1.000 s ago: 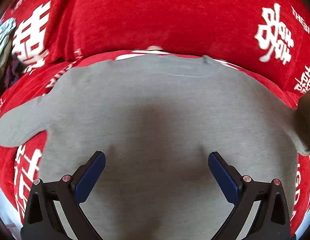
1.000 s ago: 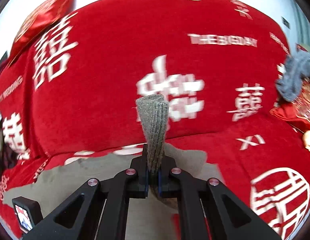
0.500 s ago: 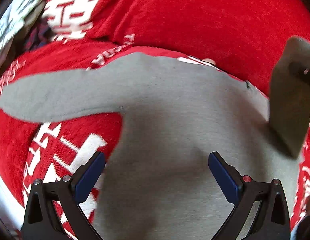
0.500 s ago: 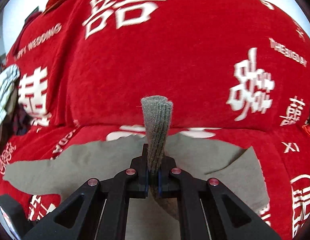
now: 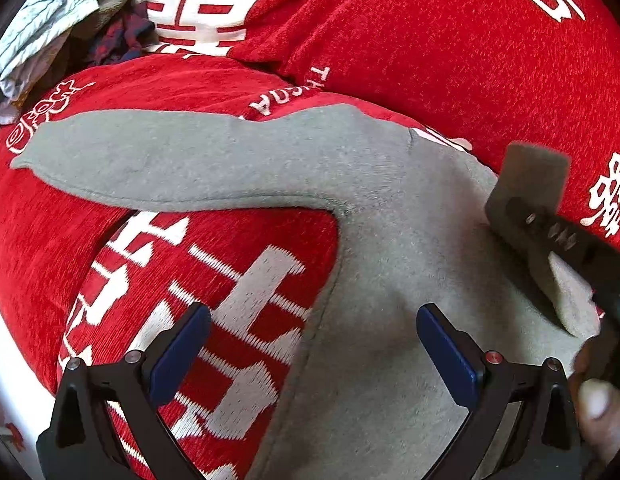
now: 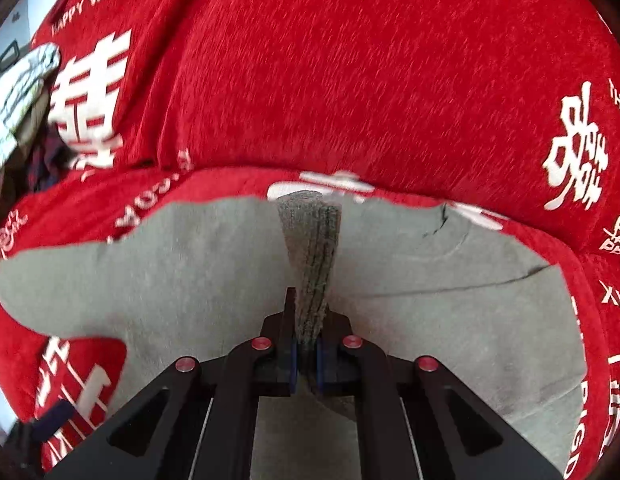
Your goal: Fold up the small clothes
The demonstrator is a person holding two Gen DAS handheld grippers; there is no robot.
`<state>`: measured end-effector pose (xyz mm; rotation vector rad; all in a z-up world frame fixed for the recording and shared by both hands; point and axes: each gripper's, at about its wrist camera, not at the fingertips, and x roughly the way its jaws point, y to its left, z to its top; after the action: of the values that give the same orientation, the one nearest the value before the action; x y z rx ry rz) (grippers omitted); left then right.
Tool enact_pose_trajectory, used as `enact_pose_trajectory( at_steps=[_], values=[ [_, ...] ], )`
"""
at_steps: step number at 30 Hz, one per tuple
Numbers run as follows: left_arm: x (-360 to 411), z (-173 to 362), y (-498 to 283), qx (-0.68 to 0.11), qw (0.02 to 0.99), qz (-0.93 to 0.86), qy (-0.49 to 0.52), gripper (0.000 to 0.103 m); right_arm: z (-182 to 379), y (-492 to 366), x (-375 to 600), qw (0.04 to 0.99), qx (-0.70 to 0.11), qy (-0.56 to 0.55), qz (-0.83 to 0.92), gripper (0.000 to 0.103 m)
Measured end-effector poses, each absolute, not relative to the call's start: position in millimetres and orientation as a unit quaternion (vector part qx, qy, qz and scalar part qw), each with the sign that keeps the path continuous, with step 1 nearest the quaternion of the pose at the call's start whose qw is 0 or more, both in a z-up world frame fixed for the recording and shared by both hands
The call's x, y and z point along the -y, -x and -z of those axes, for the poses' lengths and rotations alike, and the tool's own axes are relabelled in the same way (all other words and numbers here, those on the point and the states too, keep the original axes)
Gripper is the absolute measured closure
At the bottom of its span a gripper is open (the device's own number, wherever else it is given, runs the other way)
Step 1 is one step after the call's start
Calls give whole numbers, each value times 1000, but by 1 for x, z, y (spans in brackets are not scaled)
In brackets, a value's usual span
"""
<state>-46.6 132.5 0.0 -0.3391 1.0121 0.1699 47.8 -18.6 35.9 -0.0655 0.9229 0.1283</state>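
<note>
Starting at the far left, a heap of other clothes (image 5: 50,12) sits at the edge of the red cover (image 5: 390,28), well apart from the work. Next comes the grey top's (image 5: 390,280) left sleeve (image 5: 158,164), which lies stretched flat and straight out to the side, not yet folded in. The left gripper (image 5: 310,344) hovers low over the top's side edge with its jaws wide apart and nothing between them; one blue pad is above the red cover, the other above the grey body. The top itself lies spread flat on the cover, neckline toward the back cushion. Further right, the right gripper (image 6: 306,356) has its jaws together, clamped on the ribbed cuff (image 6: 310,248) of the right sleeve, and holds it lifted above the body of the top; in the left view that cuff (image 5: 534,176) stands up near the collar. Judging by this layout, the fold is at an early stage: the top is laid out and smoothed, the right sleeve is being carried inward across the chest but is not set down, the left sleeve is untouched, and the body folds are all left to do. The heap at the left probably waits its turn.
</note>
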Motion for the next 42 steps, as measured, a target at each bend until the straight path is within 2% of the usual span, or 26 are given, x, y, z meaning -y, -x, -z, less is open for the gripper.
enact_pose_trajectory(
  at_steps=[24,27,29,31,36,38,40,42],
  values=[
    [-141,-7,67,-476,862,-101,145,0,-10,-39,-4,883,-459,68,-76,96],
    [-140,-9,69,-474,863,-103,143,0,-8,-39,-8,880,-463,72,-82,90],
    [-141,-10,69,-474,862,-105,143,0,-9,-38,-11,878,-464,74,-91,82],
    [-143,-11,71,-472,863,-107,145,0,-10,-38,-12,874,-469,64,-110,61],
    [-145,-16,72,-465,865,-115,149,0,-33,-36,12,882,-451,27,-136,57],
    [-142,-17,68,-468,863,-109,152,0,-46,-36,37,890,-437,7,-128,54],
    [-132,-18,62,-472,863,-101,150,0,-53,-35,63,897,-429,-7,-110,44],
    [-112,-21,54,-472,867,-84,137,0,-55,-37,98,901,-427,-17,-78,43]
  ],
)
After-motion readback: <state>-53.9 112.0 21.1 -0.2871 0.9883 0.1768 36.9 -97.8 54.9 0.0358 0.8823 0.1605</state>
